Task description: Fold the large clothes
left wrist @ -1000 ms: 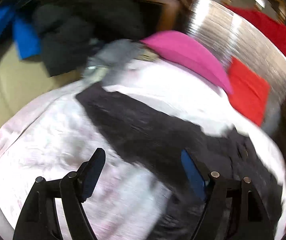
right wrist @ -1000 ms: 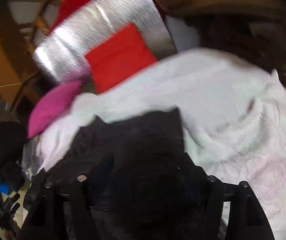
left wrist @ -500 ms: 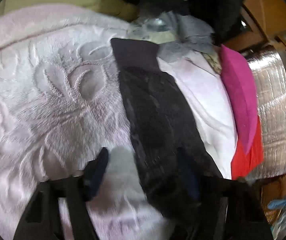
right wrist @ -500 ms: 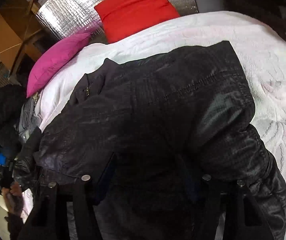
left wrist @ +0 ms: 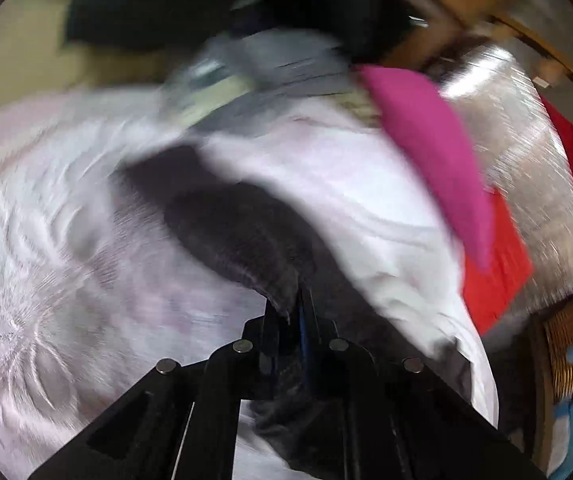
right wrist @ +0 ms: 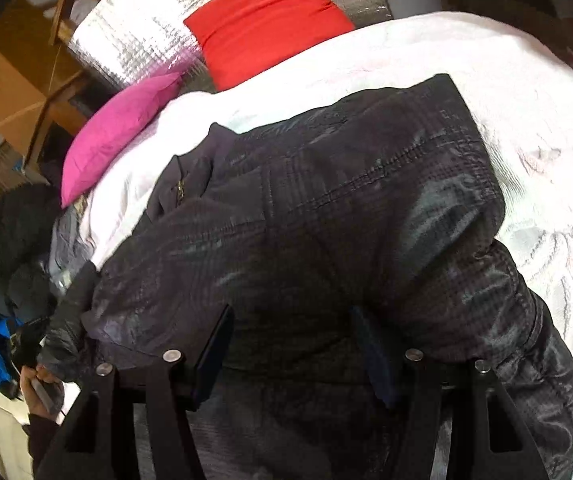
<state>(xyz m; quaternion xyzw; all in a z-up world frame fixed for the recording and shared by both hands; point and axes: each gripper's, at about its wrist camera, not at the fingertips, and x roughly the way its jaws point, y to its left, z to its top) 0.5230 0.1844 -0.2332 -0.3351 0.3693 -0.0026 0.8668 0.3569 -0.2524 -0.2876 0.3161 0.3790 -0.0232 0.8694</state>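
The black quilted jacket (right wrist: 326, 240) lies on the white embossed bedspread (right wrist: 526, 128), its long axis running from 7 o'clock to 1 o'clock in the right wrist view. The left gripper (left wrist: 295, 308) is clamped on a dark sleeve edge (left wrist: 246, 240) that trails to 10 o'clock — blurred. The right gripper (right wrist: 292, 344) hovers with jaws apart over the jacket body, holding nothing — the nearer 1 for a fold.

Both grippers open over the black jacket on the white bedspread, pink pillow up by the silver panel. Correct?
Not quite. The left gripper is shut, pinching a fold of the black jacket; the left wrist view shows its fingers pressed together on the fabric. Only the right gripper is open over the jacket. The white bedspread, pink pillow and silver panel are as you say.
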